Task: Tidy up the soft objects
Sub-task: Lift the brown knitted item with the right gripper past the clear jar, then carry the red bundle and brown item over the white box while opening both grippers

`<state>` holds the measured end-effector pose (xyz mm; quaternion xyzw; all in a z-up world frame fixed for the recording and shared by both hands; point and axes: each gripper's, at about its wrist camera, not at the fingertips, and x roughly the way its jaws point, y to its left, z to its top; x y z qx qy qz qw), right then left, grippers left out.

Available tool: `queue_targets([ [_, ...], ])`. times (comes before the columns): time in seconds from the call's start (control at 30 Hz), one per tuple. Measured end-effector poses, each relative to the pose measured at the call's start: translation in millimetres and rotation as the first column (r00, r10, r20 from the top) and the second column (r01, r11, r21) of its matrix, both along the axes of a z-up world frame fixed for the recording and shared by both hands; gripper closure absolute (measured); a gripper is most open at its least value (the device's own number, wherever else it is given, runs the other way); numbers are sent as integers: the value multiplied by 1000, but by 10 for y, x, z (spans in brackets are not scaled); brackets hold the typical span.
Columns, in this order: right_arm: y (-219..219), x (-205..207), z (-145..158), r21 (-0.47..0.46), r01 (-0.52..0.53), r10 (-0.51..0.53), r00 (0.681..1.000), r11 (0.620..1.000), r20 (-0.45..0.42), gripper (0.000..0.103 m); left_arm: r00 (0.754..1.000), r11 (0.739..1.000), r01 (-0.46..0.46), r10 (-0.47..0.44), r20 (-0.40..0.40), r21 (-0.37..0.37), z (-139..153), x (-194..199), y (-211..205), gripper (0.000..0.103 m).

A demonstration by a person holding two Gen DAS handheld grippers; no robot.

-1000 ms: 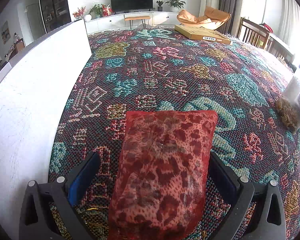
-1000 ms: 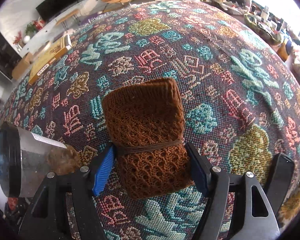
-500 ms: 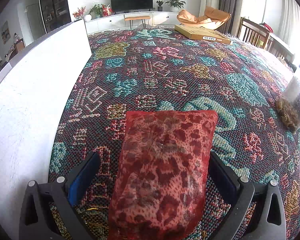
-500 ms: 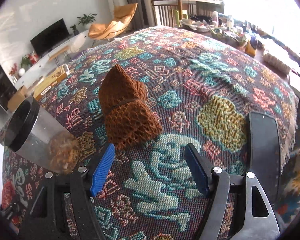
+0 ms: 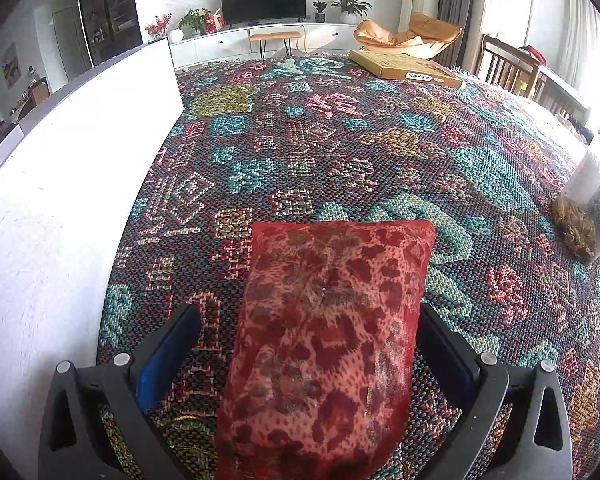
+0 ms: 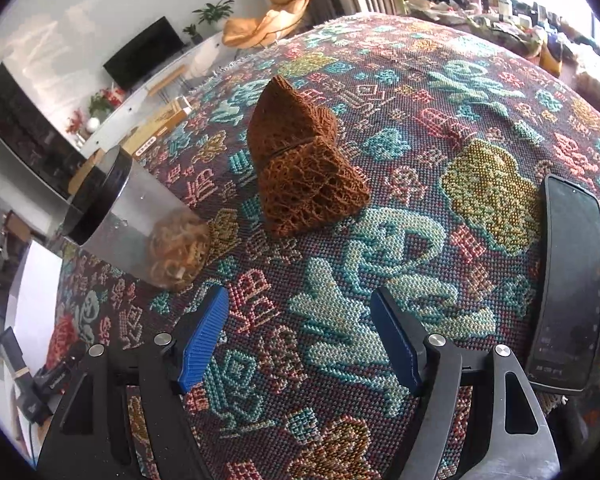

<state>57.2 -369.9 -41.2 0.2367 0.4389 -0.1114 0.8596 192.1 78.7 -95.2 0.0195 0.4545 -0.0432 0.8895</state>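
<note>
Your left gripper stands wide around the red pouch, a flat, soft rectangle of sheer fabric printed with dark red leopard-like blotches on a paler pink-red ground. It lies on the woven cloth near the edge closest to you, lengthwise between the two blue pads. There is a clear gap on the left pad's side; on the right the pad sits just beside the pouch's edge, and you cannot tell whether it touches.

Your right gripper has its jaws opening with nothing between them, only bare cloth. The brown knitted piece lies ahead of it, well clear of the ribbed blue pads. It is one folded bundle of open, lacy mesh knit, bound around its middle by a thin band, with one pointed corner standing up.

So you have two soft things in all: one red pouch, one brown knit.

Beside the knit, toward the left edge of the cloth, stands one clear jar with a black lid, tan curled shreds at its bottom. One dark phone lies flat at the right edge. One flat cardboard box rests at the far edge. The cloth itself is a coarse, thick weave with teal, pink and ochre motifs on a dark ground.
</note>
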Motion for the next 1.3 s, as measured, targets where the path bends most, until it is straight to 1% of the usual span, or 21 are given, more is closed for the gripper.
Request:
queue_targets([
  [0.23,179,-6,70,-100,-30,31,1000,994,2,25,1000,1000,0,0,0,0,-2,-3,0,0],
  [0.5,247,27,93,-139,-67,67,998,988,0,25,1000,1000,0,0,0,0,-2,-1,0,0],
  [0.57,176,67,198,-160,-76,80,997,984,17,25,1000,1000,0,0,0,0,-2,-2,-1,0],
  [0.7,-165,312,578,-238,-45,56,998,970,38,25,1000,1000,0,0,0,1,-3,-4,-5,0],
  [0.77,-250,600,624,-264,-107,100,994,959,-38,21,1000,1000,0,0,0,1,-2,-3,-6,0],
  [0.83,-229,879,538,-244,-201,178,978,949,-111,21,1000,1000,0,0,0,1,-3,-5,-7,0],
  [0.9,-142,1109,341,-217,-274,238,955,937,-178,22,1000,1000,0,0,0,0,-3,-10,-9,0],
  [0.93,-102,1210,187,-213,-294,244,941,932,-234,22,1000,1000,0,0,-1,-2,-5,-3,-6,0],
  [1.0,-41,1360,-148,-254,-326,225,907,911,-356,22,1000,1000,8,-8,-14,-1,2,11,-5,0],
  [1.03,-41,1377,-234,-249,-329,231,907,911,-352,22,999,1000,22,-22,-37,2,11,36,-7,0],
  [1.1,-103,1344,-275,-199,-285,215,925,937,-313,32,995,998,55,-55,-86,-6,29,95,11,0],
  [1.13,-127,1317,-251,-185,-264,202,933,947,-298,34,994,998,57,-58,-89,-15,49,98,40,8],
  [1.17,-135,1285,-212,-181,-254,197,938,950,-287,37,996,999,48,-49,-72,-15,84,84,76,32],
  [1.2,-139,1252,-152,-189,-251,194,942,949,-275,38,997,998,51,-52,-61,-28,122,81,103,46],
  [1.23,-150,1210,-58,-200,-246,192,947,948,-256,38,996,998,51,-54,-68,-46,155,92,128,65],
  [1.27,-177,1170,55,-207,-236,186,955,950,-233,38,996,996,47,-52,-76,-72,190,105,155,65],
  [1.3,-214,1131,186,-211,-220,176,962,952,-208,38,996,994,41,-49,-75,-105,222,99,168,69],
])
